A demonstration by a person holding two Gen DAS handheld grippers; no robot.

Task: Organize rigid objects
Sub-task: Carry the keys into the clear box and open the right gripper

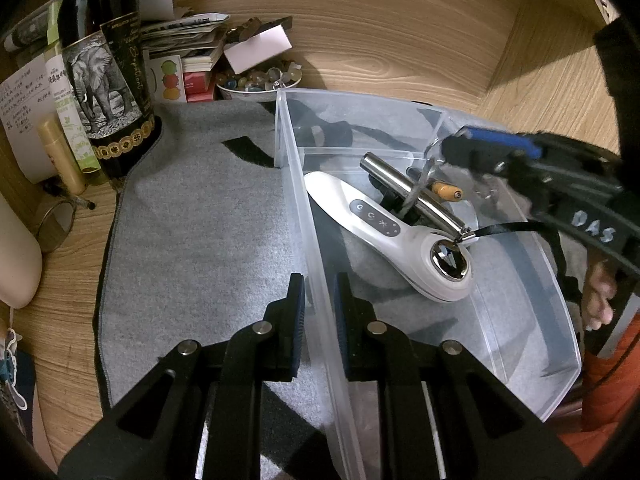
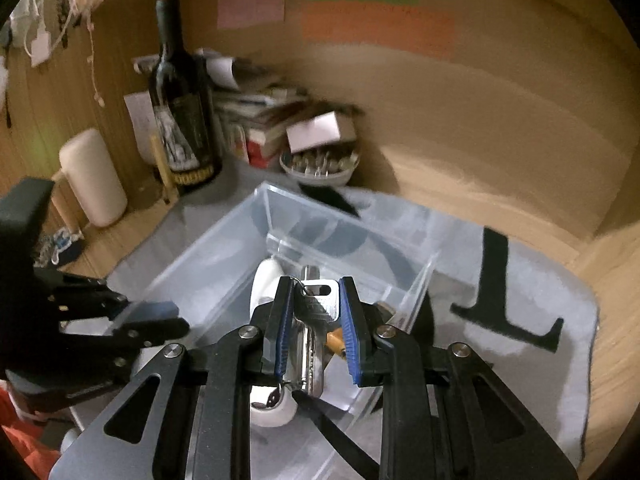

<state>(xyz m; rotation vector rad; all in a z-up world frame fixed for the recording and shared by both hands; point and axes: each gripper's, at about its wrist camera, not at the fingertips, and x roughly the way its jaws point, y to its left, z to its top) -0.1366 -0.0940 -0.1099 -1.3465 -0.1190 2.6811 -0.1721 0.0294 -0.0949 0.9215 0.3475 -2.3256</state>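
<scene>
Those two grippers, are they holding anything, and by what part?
The left gripper clamps the near wall of the clear plastic bin. The right gripper pinches a silver key by its flat head, above the bin.

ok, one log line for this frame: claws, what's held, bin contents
left claw: shut on bin wall | right claw: shut on key, over clear bin | in bin: white handheld device, metal cylinder
</scene>
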